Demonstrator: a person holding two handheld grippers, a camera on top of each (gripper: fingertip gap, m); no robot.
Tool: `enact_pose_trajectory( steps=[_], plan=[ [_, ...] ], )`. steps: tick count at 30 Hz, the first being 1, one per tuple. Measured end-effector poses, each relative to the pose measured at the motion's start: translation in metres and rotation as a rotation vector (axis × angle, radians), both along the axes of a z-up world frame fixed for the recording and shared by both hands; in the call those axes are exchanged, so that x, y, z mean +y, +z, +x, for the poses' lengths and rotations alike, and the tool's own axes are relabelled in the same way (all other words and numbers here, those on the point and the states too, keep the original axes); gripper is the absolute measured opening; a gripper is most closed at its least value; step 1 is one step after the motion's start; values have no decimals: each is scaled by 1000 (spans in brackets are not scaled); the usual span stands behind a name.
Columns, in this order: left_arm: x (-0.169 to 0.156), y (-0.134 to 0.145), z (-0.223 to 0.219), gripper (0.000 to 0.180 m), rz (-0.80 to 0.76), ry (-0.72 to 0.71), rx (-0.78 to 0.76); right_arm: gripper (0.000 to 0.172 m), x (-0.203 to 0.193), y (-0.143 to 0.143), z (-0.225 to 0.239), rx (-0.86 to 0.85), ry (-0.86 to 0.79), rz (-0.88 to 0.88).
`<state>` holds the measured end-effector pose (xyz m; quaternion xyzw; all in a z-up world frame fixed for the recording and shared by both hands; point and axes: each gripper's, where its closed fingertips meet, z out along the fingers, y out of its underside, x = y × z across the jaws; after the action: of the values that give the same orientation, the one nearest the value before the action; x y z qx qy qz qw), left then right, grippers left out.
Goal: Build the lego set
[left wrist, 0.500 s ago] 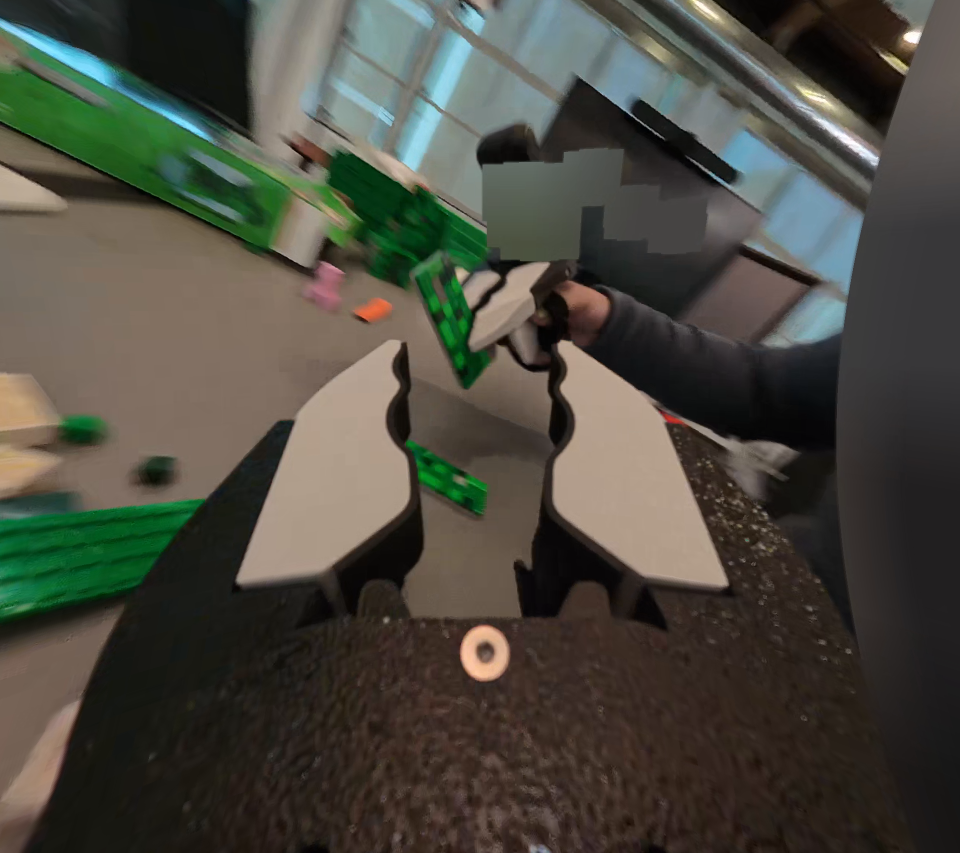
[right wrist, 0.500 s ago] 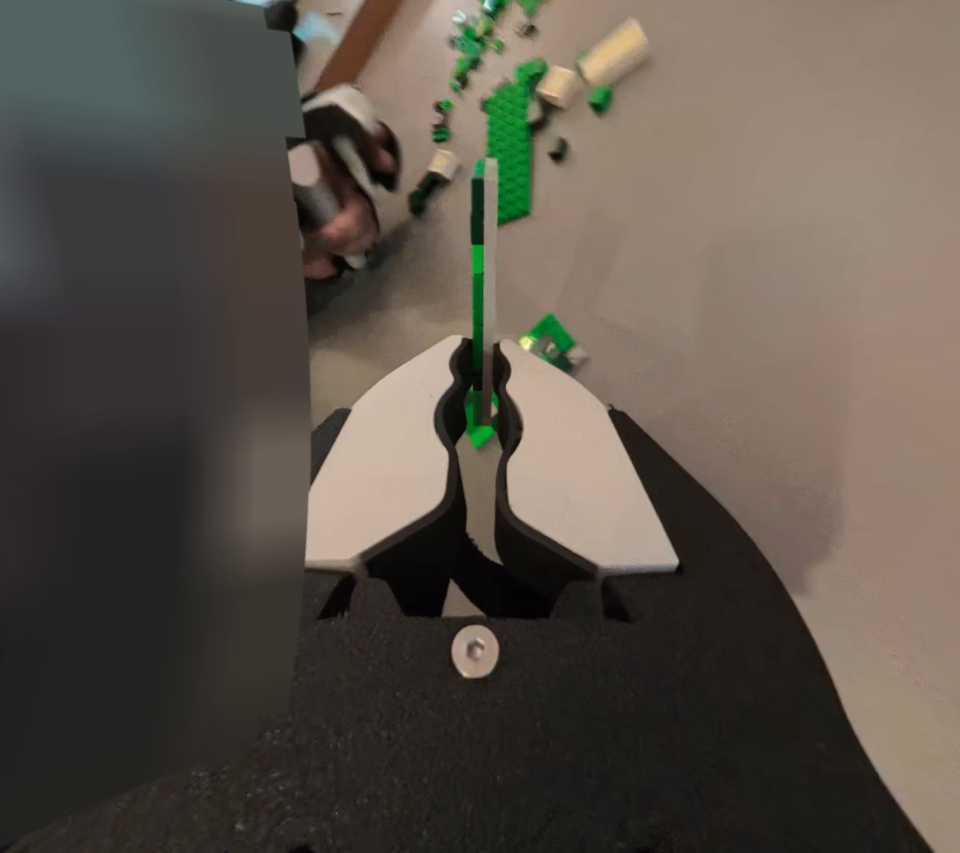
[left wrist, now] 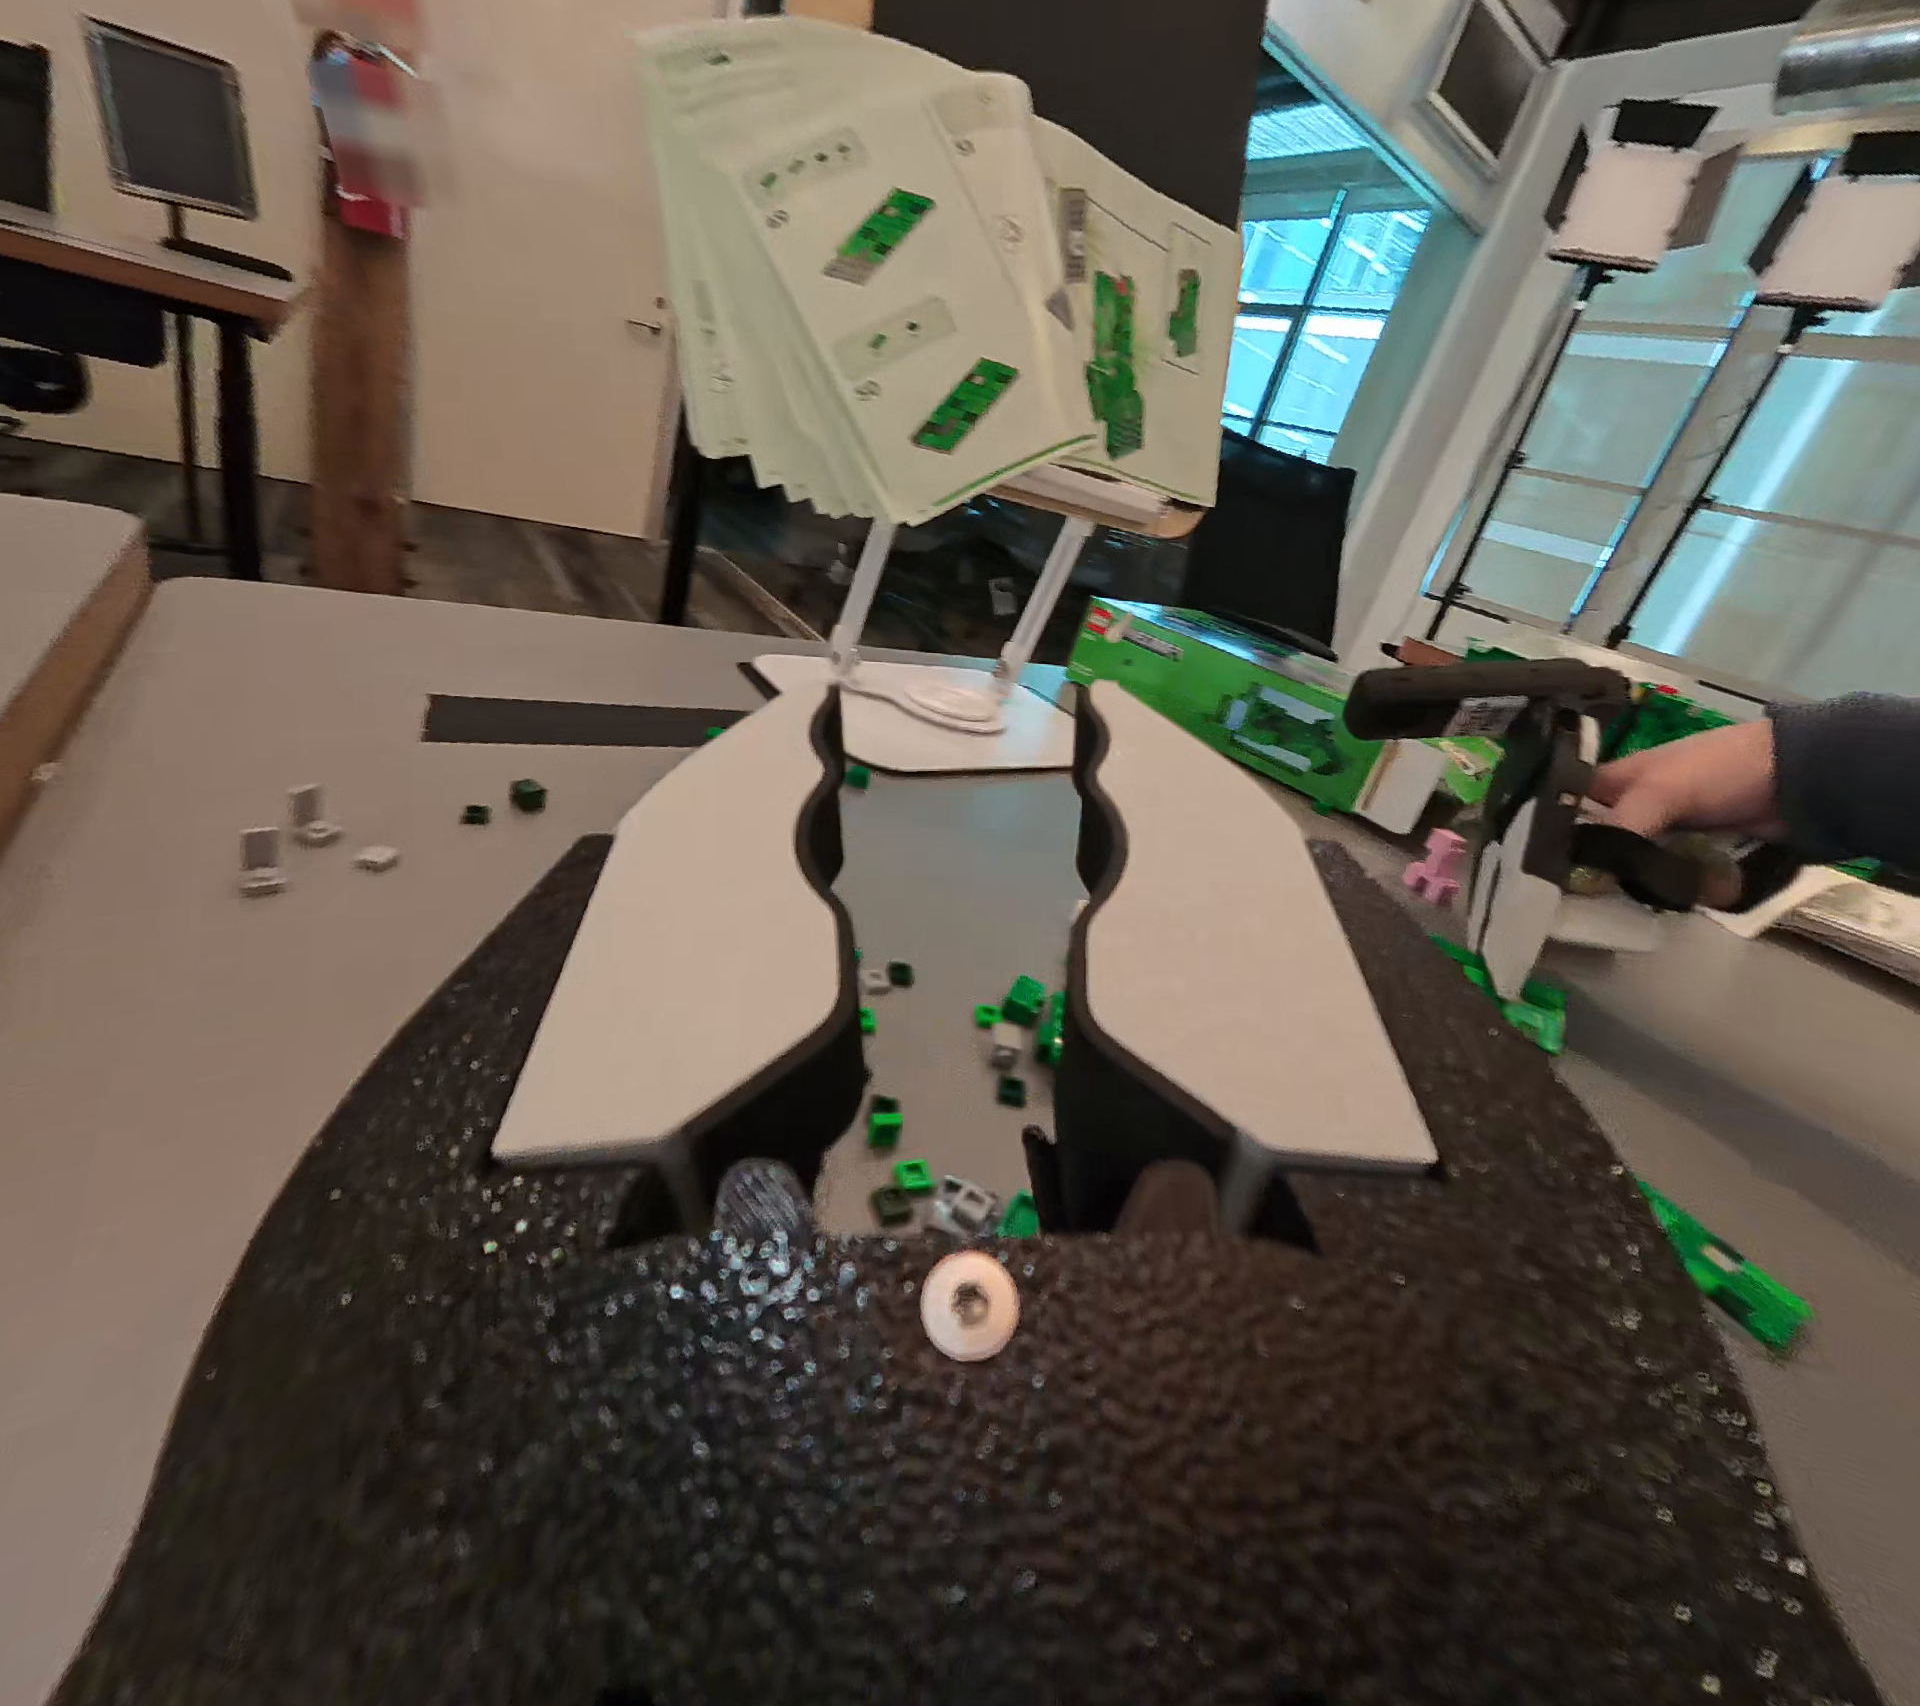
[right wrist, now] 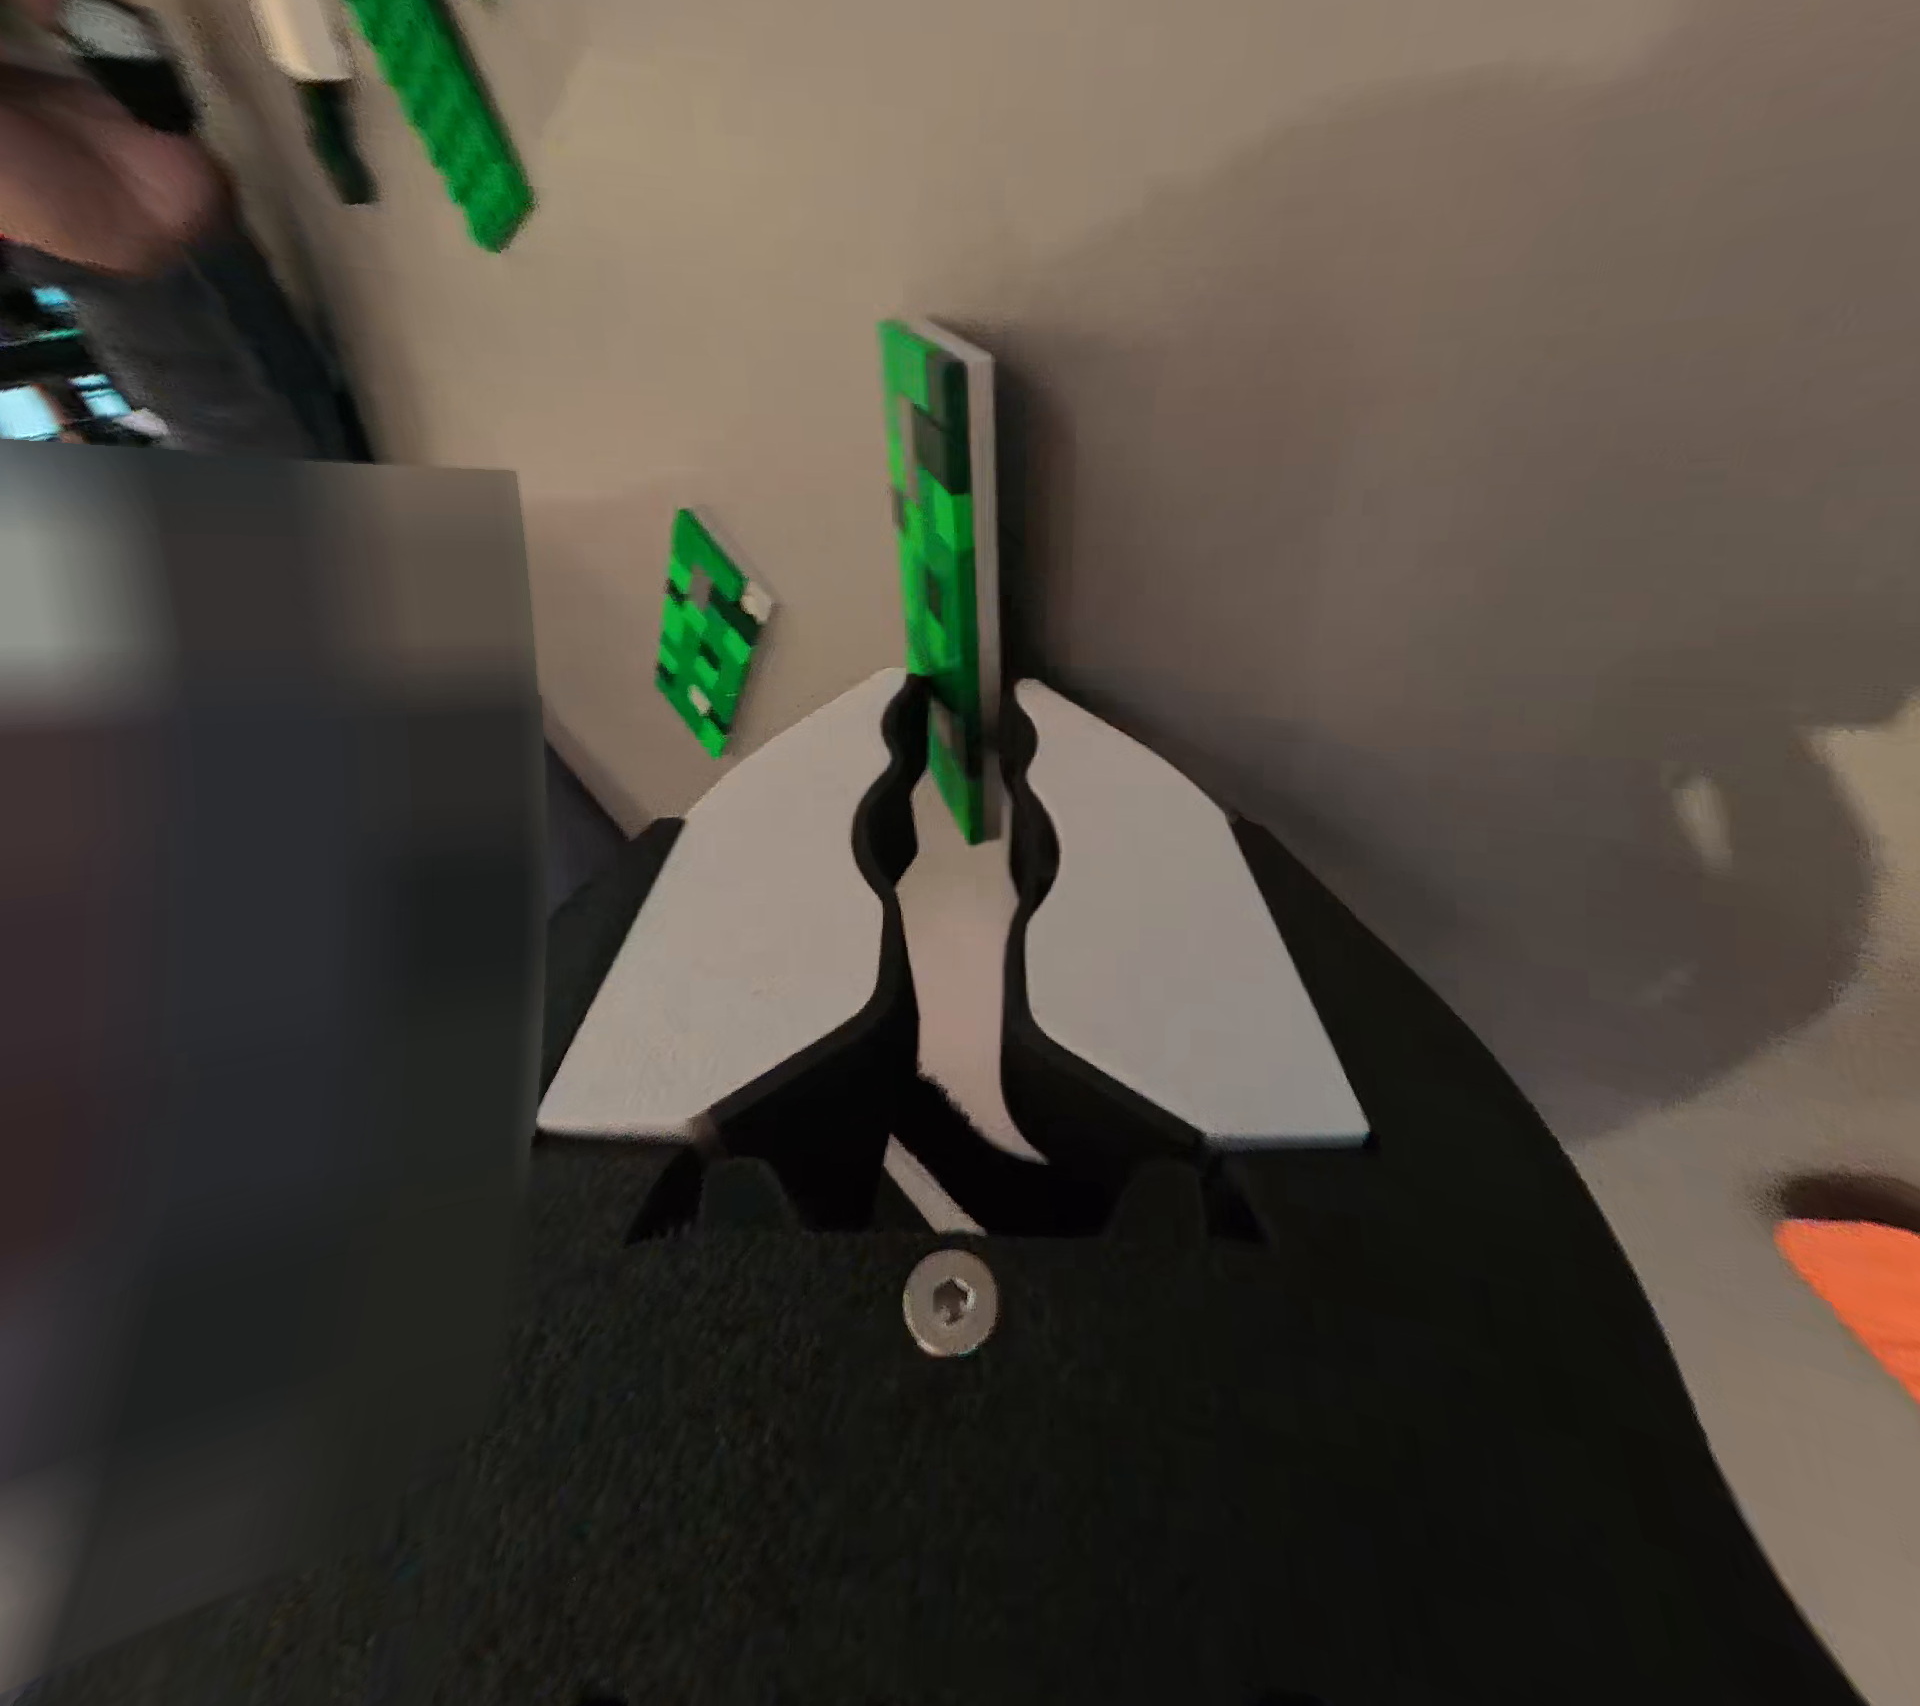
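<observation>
Green-and-grey brick panel (right wrist: 951, 576) stands edge-on between the right gripper (right wrist: 961, 700) fingers.

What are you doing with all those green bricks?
A person is holding a gripper in each hand over a grey table strewn with small green and grey bricks. The right gripper has a flat green and grey brick panel standing on edge between its fingers; a second panel lies nearby. The left gripper is open and holds nothing, facing an instruction booklet on a white stand.
</observation>
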<state>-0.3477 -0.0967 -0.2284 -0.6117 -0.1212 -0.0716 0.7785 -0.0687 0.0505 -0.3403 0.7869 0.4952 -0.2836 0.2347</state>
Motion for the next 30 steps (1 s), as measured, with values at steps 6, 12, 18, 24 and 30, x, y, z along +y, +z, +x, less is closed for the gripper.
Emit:
enact_pose_trajectory(
  steps=[6,12,18,24,30],
  plan=[
    [-15,-4,-29,42,6,85,-13,43,40,11,1,-69,12,375],
    [-30,-5,-61,42,34,251,17,34,11,68,-96,443,184,750],
    [-35,0,-64,38,50,304,75,34,-87,68,-206,812,486,711],
    [-48,5,-73,33,72,380,82,32,-106,30,-281,804,615,766],
    [-64,3,-91,28,83,446,44,19,-64,30,-339,812,482,791]
  ],
)
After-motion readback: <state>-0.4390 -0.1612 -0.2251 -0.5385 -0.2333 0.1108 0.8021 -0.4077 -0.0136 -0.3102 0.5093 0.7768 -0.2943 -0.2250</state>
